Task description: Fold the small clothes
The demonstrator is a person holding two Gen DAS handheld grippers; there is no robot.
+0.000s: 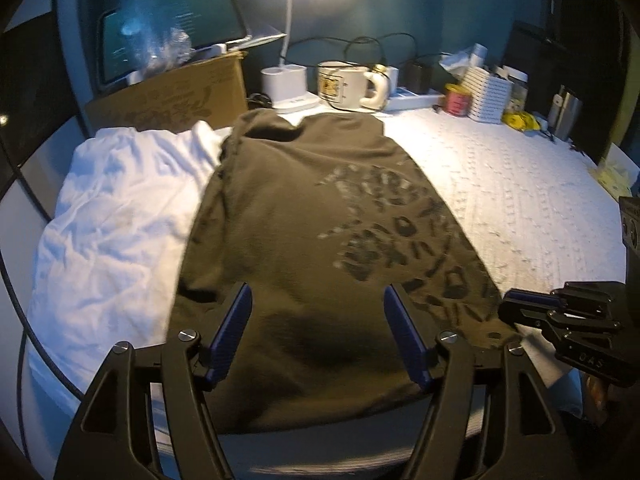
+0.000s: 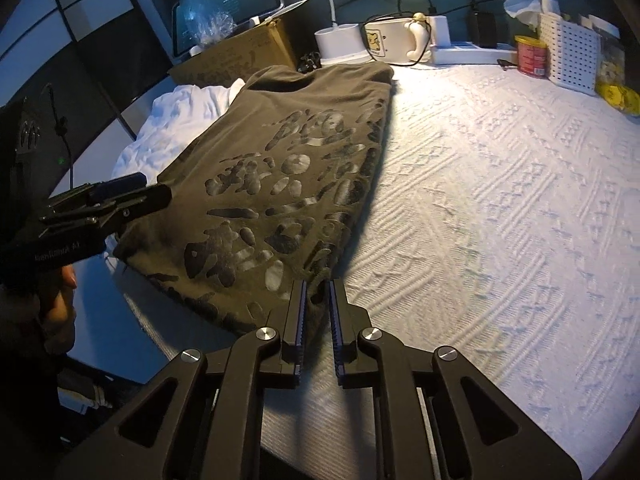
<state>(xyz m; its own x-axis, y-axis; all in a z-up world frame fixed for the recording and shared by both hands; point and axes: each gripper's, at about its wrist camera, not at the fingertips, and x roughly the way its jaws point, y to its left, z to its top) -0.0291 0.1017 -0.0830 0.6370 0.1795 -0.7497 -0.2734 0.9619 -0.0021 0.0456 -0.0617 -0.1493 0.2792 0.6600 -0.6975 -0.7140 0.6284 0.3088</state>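
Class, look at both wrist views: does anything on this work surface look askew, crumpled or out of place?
Yes. A crumpled white garment lies bunched beside the dark olive printed T-shirt, its edge seemingly tucked under it. The shirt itself lies fairly flat on the white textured cloth. Nothing looks spilled or damaged.

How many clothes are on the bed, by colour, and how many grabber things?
Olive-brown printed shirt: 1
White garment: 1
Hand-held grippers: 2, the left hand-held gripper and the right hand-held gripper
Total: 4
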